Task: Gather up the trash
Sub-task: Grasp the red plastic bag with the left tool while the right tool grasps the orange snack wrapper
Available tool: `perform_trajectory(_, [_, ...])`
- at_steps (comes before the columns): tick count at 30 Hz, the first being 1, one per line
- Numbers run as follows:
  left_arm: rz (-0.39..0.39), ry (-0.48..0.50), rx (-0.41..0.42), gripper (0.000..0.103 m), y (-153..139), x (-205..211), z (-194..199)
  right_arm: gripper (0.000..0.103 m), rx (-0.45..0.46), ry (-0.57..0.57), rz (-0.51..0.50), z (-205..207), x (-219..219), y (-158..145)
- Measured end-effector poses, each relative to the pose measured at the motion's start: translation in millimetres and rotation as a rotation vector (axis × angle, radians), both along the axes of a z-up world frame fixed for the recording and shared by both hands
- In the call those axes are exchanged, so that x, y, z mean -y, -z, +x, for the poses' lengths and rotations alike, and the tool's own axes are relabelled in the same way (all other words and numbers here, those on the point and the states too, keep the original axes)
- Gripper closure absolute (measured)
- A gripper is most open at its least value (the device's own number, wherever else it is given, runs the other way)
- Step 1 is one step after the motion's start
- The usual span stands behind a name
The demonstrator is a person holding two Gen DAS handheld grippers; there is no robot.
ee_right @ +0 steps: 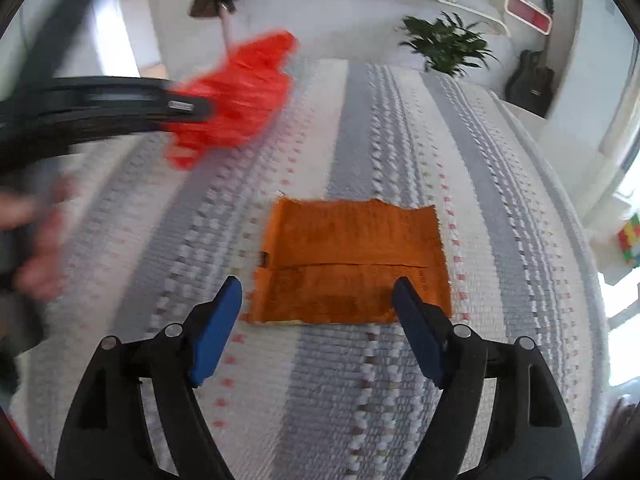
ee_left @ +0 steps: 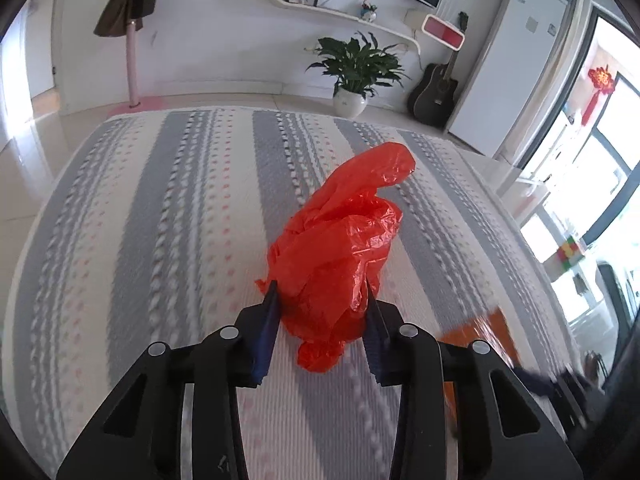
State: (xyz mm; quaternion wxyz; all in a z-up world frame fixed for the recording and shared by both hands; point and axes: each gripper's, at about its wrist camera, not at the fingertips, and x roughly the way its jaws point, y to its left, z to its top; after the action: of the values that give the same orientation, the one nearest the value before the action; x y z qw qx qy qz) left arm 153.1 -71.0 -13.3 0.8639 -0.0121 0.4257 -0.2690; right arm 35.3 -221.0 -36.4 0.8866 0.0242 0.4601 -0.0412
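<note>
step: bagging trash | left gripper (ee_left: 322,294) clamped on red bag (ee_left: 340,248) between its jaws | right gripper (ee_right: 316,292) jaws apart, orange wrapper (ee_right: 352,260) just ahead between them | next: likely close on wrapper's near edge

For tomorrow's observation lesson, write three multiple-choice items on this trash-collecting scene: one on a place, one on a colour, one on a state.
1. Where does the orange packet lie?
A. flat on the striped cloth
B. on the wall shelf
C. inside the plant pot

2. What colour is the plastic bag?
A. blue
B. red
C. white

3. How is the right gripper?
A. shut on the packet
B. shut on the bag
C. open, holding nothing

Answers:
1 A, the right wrist view shows the packet flat on the cloth just ahead of the fingers.
2 B, both views show the bag red.
3 C, its jaws stand wide apart with the packet between and beyond them, while the left gripper pinches the bag.
</note>
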Motion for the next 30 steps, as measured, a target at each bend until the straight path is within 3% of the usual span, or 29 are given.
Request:
perform_trajectory(4, [0.003,-0.004,0.003,0.068,-9.9,-28.3,-28.8,0.072,0.003,-0.034,-0.01,-8.8,4.7,-3.9])
perform_trajectory(9, [-0.037,-0.06,-0.013,0.068,-17.9,-74.4,-57.8,0.08,-0.015,0.042,-0.002,-33.8,47.1,-7.4])
perform_trajectory(12, [-0.062,-0.093,-0.017,0.068,-16.8,-93.1,-69.5,0.08,0.003,0.103,0.129,-43.8,74.7,-16.1])
perform_trajectory(15, [-0.076,-0.109,-0.023,0.068,-12.2,-102.9,-73.3,0.069,0.006,0.115,0.236,-35.3,79.1,-19.9])
perform_trajectory(17, [-0.086,-0.11,-0.024,0.068,-9.8,-108.0,-71.0,0.027,-0.007,0.143,0.26,-22.8,75.4,-17.0])
perform_trajectory(18, [-0.088,-0.111,-0.021,0.068,-10.1,-109.9,-72.4,0.023,-0.016,0.169,0.263,-14.5,73.9,-13.1])
perform_trajectory(27, [-0.079,-0.111,0.003,0.068,-9.0,-128.3,-77.8,0.02,-0.027,0.228,0.24,44.7,61.9,-2.5])
perform_trajectory(30, [-0.084,-0.111,0.004,0.068,-9.7,-132.8,-78.8,0.02,-0.035,0.244,0.172,56.1,51.9,-1.1])
